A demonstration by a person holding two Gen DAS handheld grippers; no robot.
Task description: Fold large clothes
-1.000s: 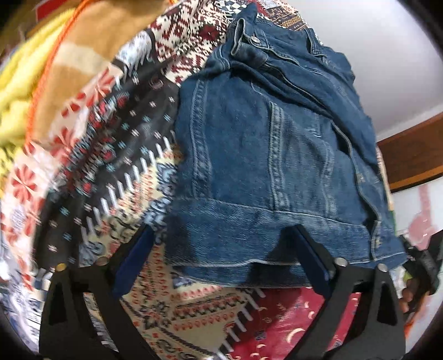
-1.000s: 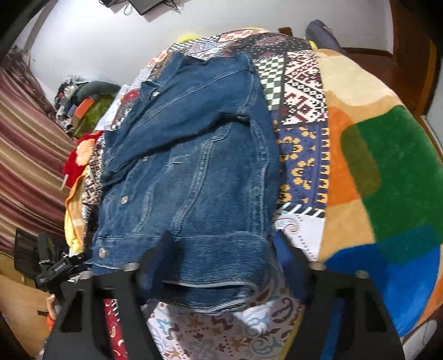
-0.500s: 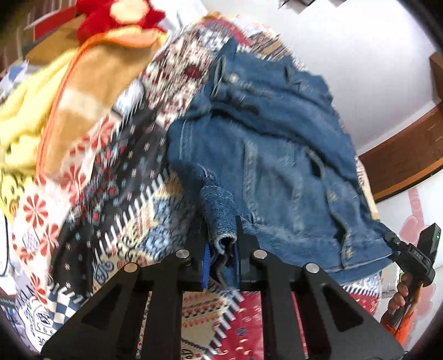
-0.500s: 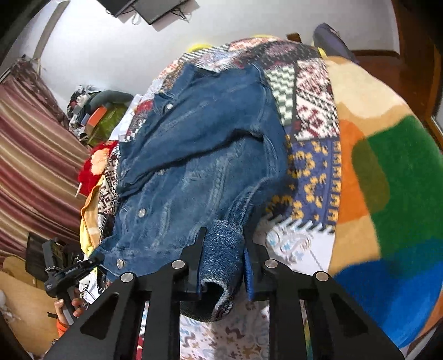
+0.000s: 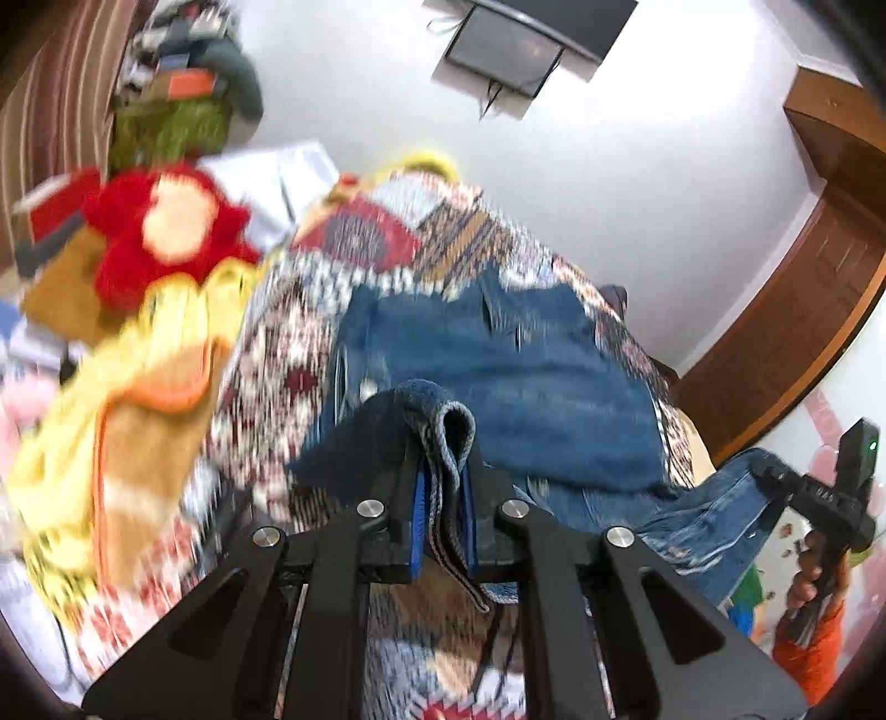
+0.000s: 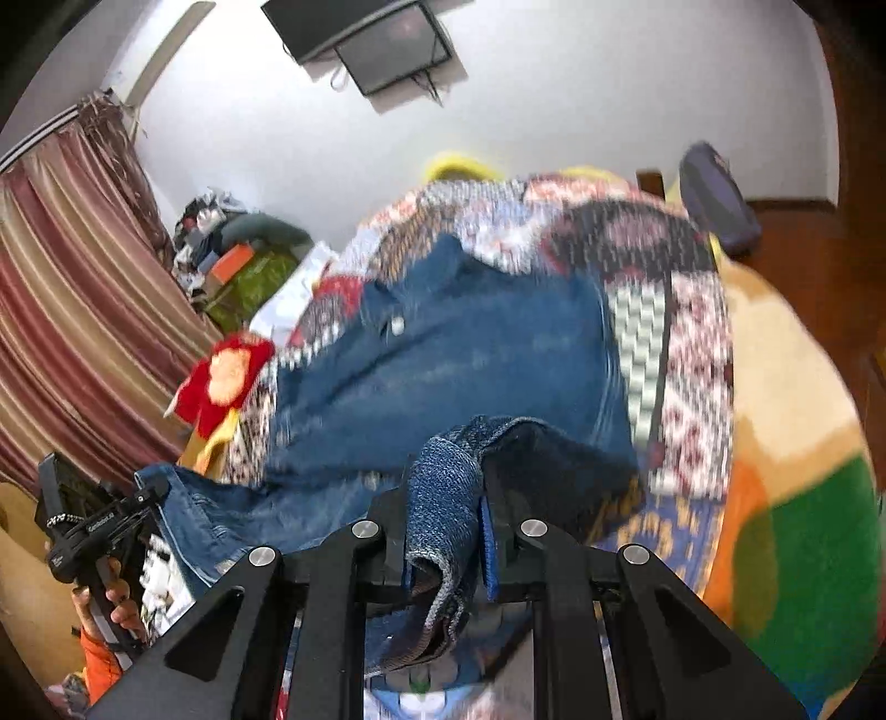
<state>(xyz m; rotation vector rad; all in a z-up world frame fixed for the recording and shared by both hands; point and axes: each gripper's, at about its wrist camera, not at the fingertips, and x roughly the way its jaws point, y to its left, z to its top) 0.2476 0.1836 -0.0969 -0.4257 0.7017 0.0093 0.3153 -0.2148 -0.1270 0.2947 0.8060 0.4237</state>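
In the left wrist view, the left gripper (image 5: pixel 443 482), which a second earlier stood wide apart over the hem of the blue denim jacket (image 5: pixel 531 387), had clamped onto a bunched fold of that hem and lifted it; the bed with its patterned patchwork quilt (image 5: pixel 288 354) sat lower in the picture, and the white wall and a wall-mounted screen (image 5: pixel 520 50) had come into sight. The rest of the jacket lay on the quilt beyond, its near edge hanging up toward the grip. At the right edge the right gripper (image 5: pixel 775 476) pulled a second corner of hem taut

In the right wrist view, the right gripper (image 6: pixel 446 498) had gone from open around the hem to closing on a thick roll of denim pressed between its blue pads (image 6: pixel 488 548), raised off the quilt (image 6: pixel 692 343). The jacket (image 6: pixel 470 354) stretched away across the bed, and the left gripper (image 6: pixel 149 493) held the far corner at the lower left

Judging by this, both bottom corners were secured and lifted, so the hem seemed ready to be carried toward the collar for the first fold
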